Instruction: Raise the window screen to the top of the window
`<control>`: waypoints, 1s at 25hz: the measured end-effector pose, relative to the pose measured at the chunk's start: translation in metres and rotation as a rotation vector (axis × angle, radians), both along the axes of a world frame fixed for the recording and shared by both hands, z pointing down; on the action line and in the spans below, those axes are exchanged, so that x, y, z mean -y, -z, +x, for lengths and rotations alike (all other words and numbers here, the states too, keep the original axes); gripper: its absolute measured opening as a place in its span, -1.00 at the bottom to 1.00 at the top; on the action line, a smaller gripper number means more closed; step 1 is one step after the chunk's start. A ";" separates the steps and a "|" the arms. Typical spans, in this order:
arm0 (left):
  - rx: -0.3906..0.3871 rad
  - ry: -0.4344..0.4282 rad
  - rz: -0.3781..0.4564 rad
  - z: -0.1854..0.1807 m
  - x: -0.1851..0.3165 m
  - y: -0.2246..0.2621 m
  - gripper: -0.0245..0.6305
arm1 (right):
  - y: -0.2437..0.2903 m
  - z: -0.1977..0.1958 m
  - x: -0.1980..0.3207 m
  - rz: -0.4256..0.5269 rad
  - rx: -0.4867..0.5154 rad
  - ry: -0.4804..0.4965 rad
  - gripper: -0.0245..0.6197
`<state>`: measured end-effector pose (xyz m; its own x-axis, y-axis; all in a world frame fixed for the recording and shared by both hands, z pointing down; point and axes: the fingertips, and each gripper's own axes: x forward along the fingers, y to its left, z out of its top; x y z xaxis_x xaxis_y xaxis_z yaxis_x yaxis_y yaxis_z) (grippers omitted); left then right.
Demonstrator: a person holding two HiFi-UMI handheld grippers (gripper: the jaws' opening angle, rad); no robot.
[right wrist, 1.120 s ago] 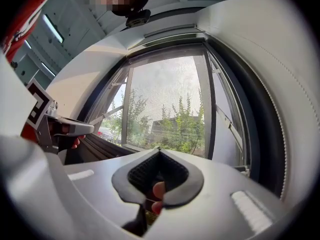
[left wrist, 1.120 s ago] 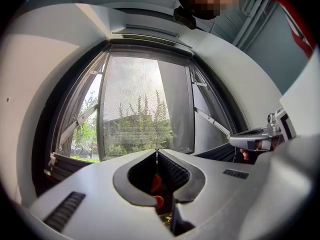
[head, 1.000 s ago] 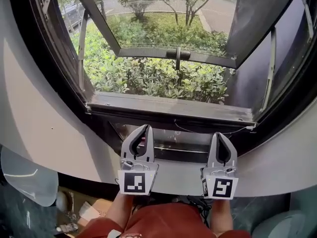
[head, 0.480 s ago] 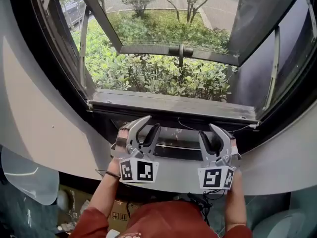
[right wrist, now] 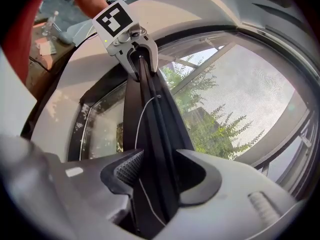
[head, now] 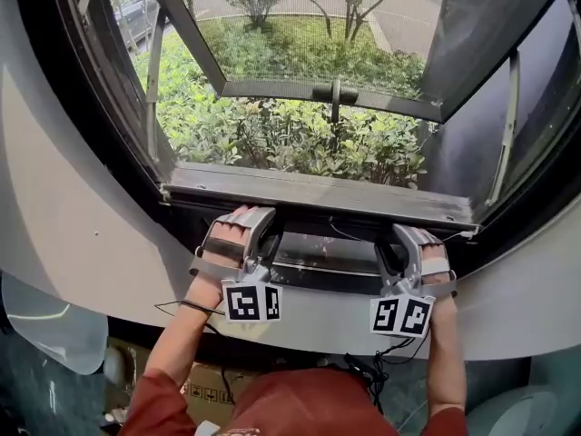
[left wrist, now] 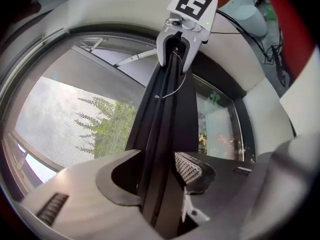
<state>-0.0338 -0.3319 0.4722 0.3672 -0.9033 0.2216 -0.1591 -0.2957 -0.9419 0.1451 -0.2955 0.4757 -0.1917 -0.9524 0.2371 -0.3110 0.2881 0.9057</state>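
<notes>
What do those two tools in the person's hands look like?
The left gripper and right gripper are light grey, each with two curved jaws, dark ribbed pads and a black-and-white marker cube. Black cables trail below. The sleeves are red. Both pairs of jaws have just been opening, the screen's dark bar between them.

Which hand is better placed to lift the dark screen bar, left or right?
Neither leads: the left hand-held gripper and the right hand-held gripper both straddle the dark horizontal screen bar, jaws just opened and not yet clamped. So probably lift with both.
</notes>
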 end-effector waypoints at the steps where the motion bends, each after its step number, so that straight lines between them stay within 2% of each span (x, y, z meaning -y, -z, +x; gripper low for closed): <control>1: 0.013 -0.003 0.002 -0.001 0.000 0.000 -0.39 | 0.000 0.000 0.000 0.000 -0.001 0.005 -0.29; 6: 0.140 -0.026 -0.036 -0.003 -0.003 -0.006 -0.36 | 0.000 -0.001 -0.002 -0.012 -0.001 0.037 -0.30; 8: 0.161 -0.044 -0.058 -0.003 -0.004 -0.007 -0.34 | 0.001 -0.002 -0.002 -0.009 0.008 0.045 -0.30; 13: 0.035 -0.058 -0.128 0.000 -0.006 -0.004 -0.33 | 0.002 -0.002 -0.002 -0.033 0.080 0.047 -0.30; 17: -0.002 -0.070 -0.130 0.000 -0.006 -0.002 -0.33 | 0.005 -0.002 -0.003 -0.028 0.096 0.038 -0.43; 25: -0.013 -0.094 -0.134 -0.001 -0.010 0.006 -0.39 | 0.014 -0.001 -0.007 0.004 0.060 0.046 -0.46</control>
